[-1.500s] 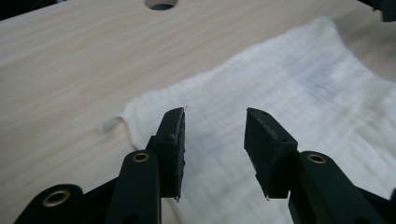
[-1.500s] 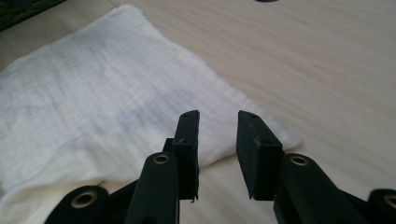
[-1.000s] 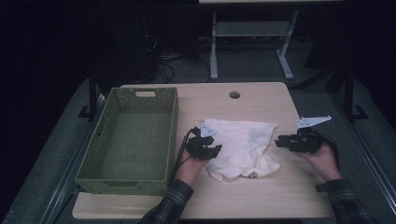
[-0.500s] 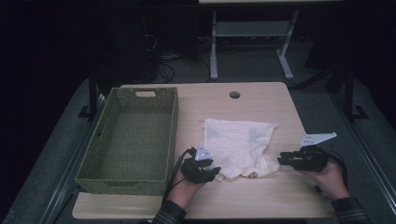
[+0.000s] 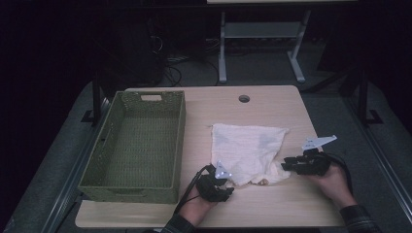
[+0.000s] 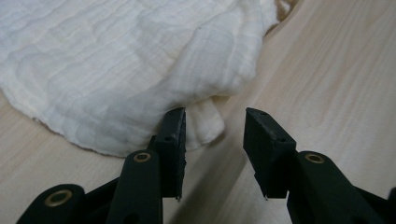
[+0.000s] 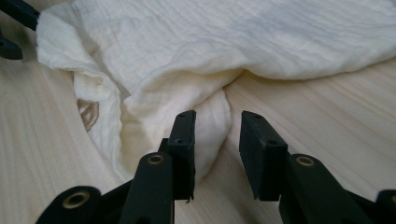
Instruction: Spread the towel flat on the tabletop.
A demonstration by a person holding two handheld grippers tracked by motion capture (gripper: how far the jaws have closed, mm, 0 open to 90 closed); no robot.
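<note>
A crumpled cream cloth [image 5: 248,148] lies on the wooden table [image 5: 272,208], right of the basket. My left gripper [image 5: 224,183] rests low at the cloth's near left corner. In the left gripper view the gripper [image 6: 215,126] stands open, with a small flap of the cloth [image 6: 116,79] reaching between the jaws and bare table showing in the gap. My right gripper [image 5: 287,166] sits at the near right corner, pointing left. In the right gripper view it [image 7: 217,126] is open too, and a fold of cloth [image 7: 210,121] lies beside its left jaw.
An olive woven basket [image 5: 127,192] stands at the left of the table with nothing in it. A round cable hole [image 5: 244,98] is near the far edge. A brown mark [image 7: 88,112] shows on the cloth's underside. Table legs and cables sit on the dark floor beyond.
Both hands have drawn back toward the table's near edge and sunk lower. The left gripper went from the cloth's left side to its near left corner, the right to the near right corner.
</note>
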